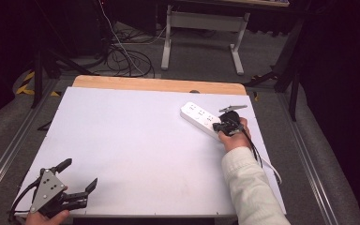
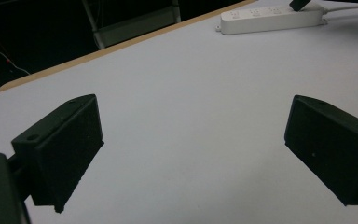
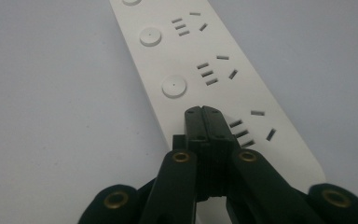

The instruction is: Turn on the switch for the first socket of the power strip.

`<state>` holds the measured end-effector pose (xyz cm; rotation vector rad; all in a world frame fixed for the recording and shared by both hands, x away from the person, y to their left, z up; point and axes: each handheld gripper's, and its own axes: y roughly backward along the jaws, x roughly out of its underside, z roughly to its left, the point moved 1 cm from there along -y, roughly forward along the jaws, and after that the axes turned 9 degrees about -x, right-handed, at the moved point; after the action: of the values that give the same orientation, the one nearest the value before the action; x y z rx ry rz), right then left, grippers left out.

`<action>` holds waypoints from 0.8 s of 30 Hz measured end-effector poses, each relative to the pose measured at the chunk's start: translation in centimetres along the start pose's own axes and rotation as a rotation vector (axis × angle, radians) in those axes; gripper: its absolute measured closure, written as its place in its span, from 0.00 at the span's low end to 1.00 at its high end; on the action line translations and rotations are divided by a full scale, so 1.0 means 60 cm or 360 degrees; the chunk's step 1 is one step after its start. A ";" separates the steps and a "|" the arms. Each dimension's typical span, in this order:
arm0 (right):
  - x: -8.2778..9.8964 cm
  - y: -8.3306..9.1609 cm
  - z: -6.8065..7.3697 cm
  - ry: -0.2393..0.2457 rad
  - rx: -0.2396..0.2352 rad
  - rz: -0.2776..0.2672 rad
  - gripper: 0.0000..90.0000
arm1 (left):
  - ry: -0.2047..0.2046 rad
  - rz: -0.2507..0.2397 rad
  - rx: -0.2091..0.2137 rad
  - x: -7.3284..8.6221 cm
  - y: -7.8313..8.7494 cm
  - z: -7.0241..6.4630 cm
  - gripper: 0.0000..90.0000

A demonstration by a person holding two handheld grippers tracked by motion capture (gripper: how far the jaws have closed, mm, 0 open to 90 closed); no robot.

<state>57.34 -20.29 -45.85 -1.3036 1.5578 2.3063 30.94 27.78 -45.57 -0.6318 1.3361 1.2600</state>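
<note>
Right gripper view is showing the right gripper (image 3: pixel 204 111) with its jaws pressed together, nothing between them, tips sitting over the white power strip (image 3: pixel 214 84) beside a round button. Left gripper view is showing the left gripper (image 2: pixel 193 154) spread wide over bare table (image 2: pixel 191 93), the strip lying far ahead. High view is adding the strip's cable (image 1: pixel 273 168).

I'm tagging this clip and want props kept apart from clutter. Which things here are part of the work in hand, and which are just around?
In the job:
- white power strip
- right gripper, jaws shut, tips over the strip's round button area
- left gripper, open, idle near the table's front corner

Just around:
- cables on the floor
- white table frame behind
</note>
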 end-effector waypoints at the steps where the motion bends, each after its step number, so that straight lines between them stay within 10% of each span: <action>1: -0.001 0.000 -0.001 0.0018 0.0004 0.0005 1.00 | 0.0016 -0.0001 0.0003 0.000 0.000 0.000 0.05; 24: -0.035 0.090 0.048 0.0144 -0.0028 -0.0193 1.00 | 0.0007 0.0006 0.0002 -0.001 -0.004 0.000 0.05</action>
<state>54.32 -19.83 -40.11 -1.4827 1.4423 2.2222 31.17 27.71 -45.61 -0.6316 1.3423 1.2615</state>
